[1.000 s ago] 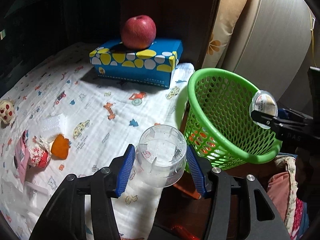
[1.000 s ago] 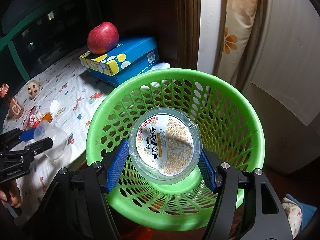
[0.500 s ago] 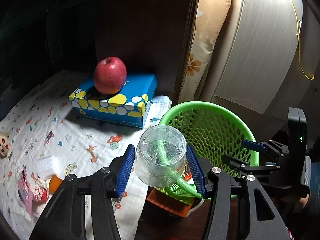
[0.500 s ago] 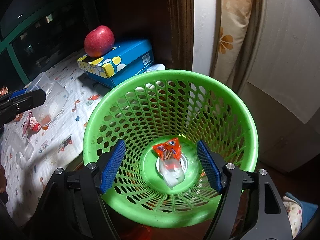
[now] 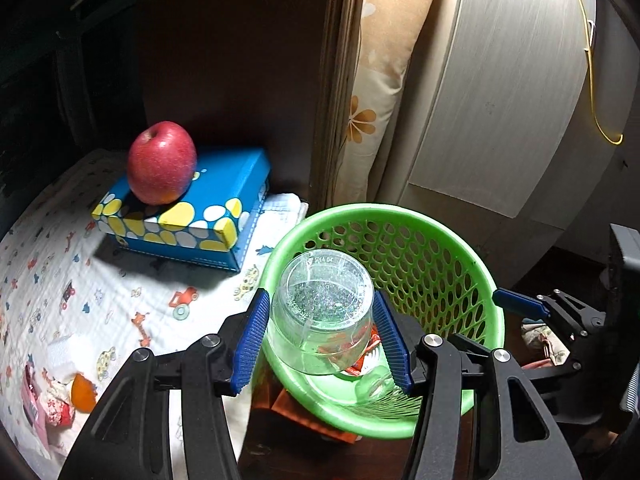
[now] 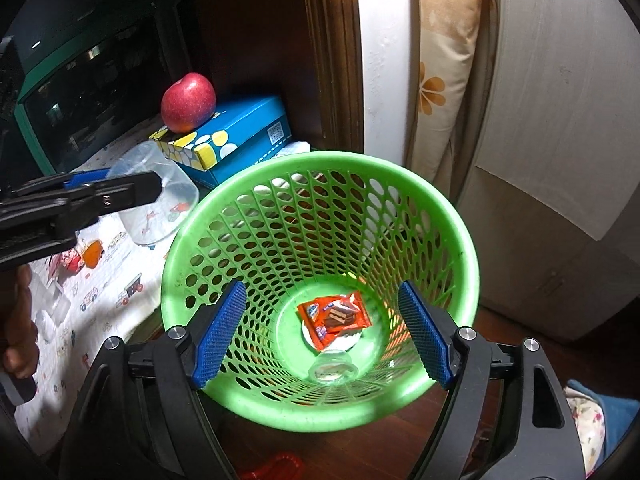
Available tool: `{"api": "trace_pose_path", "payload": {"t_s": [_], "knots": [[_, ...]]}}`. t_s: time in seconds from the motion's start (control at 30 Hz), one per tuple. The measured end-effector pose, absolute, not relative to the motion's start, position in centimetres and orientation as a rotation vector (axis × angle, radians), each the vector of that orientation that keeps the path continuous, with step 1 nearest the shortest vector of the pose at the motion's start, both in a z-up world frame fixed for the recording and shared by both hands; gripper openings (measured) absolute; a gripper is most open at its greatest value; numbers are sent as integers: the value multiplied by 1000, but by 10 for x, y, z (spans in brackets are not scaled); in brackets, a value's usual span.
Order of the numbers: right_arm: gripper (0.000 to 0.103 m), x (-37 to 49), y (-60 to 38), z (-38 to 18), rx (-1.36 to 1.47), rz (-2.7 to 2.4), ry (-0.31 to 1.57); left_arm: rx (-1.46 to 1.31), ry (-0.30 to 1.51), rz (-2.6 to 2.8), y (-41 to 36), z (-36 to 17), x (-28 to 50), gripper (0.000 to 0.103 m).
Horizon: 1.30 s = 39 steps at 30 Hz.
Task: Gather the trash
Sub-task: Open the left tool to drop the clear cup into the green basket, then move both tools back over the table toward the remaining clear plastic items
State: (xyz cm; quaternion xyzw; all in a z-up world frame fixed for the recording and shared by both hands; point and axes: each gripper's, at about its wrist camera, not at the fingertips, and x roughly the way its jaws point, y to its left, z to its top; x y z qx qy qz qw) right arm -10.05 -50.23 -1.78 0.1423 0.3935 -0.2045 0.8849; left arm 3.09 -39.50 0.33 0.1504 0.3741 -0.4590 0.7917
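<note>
Left gripper [image 5: 322,334]: I grip the clear cup [image 5: 322,312] over the green basket [image 5: 460,276] rim.
Right gripper [image 6: 320,334]: my jaws opening, empty, above basket.

Embossed characters run along the base rim of the clear plastic cup [image 5: 322,312]; they are faint and cannot be read with certainty. The end face of the blue tissue box [image 6: 244,140] carries a small square code and lines of fine print, too small to read. The orange snack wrapper [image 6: 335,317] in the green basket [image 6: 420,184] shows a blue-and-white logo patch beside a picture of a layered bar; its lettering is illegible
</note>
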Motion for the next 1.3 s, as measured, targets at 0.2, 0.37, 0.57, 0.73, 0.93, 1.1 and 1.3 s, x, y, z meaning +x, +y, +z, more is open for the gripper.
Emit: {"api": "trace_pose_path", "payload": {"t_s": [0.2,0.37,0.57,0.73,0.93,1.1,1.3], "knots": [[79,-112,-506,-15,315,-436,805,339,850,-997,-409,-11,27,53],[80,-117,-505,-17,330,-435,803,326,858,-1019,-411,-16,25,66],[80,-117,-497,-16,325,-423,805,307,854,-1016,-396,-13,25,66],[83,-111,-481,-10,310,-390,791,299,832,-946,-361,-7,29,66],[84,-92,-456,-6,290,-320,785,244,833,-841,-308,-2,41,66],[84,-71,-431,-2,262,-252,785,230,813,-732,-261,0,49,66],[86,-46,-397,1,232,-173,786,208,819,-594,-199,-10,60,66]]}}
